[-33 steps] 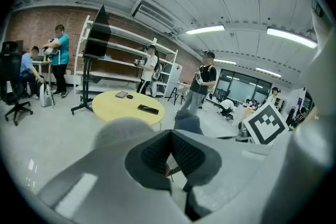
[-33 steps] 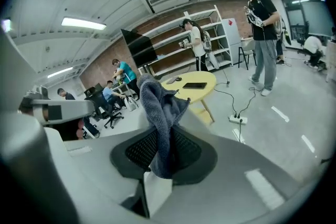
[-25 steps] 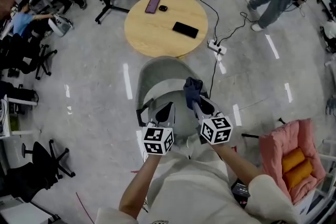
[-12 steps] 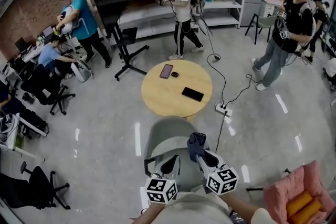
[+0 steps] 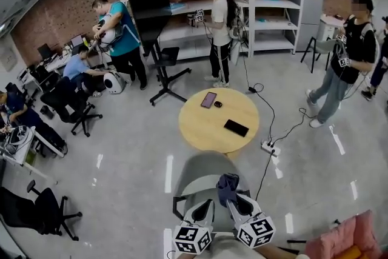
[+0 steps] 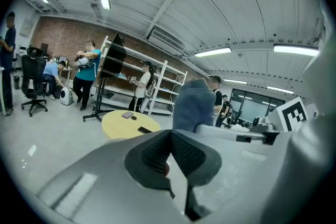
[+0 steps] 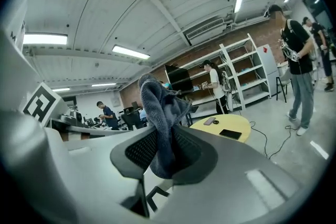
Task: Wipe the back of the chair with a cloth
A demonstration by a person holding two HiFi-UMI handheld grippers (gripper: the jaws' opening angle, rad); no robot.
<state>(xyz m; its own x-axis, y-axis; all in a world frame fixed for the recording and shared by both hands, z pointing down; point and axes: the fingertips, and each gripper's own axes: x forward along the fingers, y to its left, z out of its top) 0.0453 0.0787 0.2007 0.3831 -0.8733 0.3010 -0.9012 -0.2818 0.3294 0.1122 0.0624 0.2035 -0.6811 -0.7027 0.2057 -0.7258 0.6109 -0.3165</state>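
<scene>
The grey chair (image 5: pixel 203 168) stands just in front of me, its back curving below both grippers. My right gripper (image 5: pixel 237 204) is shut on a dark blue cloth (image 5: pixel 227 186), which sticks up above the chair's back. In the right gripper view the cloth (image 7: pixel 160 107) hangs bunched between the pads of that gripper (image 7: pixel 164 153). My left gripper (image 5: pixel 203 211) hovers beside it, left of the cloth; its jaws (image 6: pixel 169 157) meet with nothing between them. The left gripper view shows the cloth (image 6: pixel 193 107) standing to the right of its jaws.
A round wooden table (image 5: pixel 206 130) with a black phone (image 5: pixel 236 127) stands beyond the chair. A power strip (image 5: pixel 270 147) and cables lie right of it. Several people stand or sit around the room. Office chairs (image 5: pixel 76 109) are at the left, a pink cushion (image 5: pixel 354 239) at the lower right.
The head view has swung up from the floor to the room, so chair and grippers sit lower in frame. The right gripper still grips the cloth over the chair's back.
</scene>
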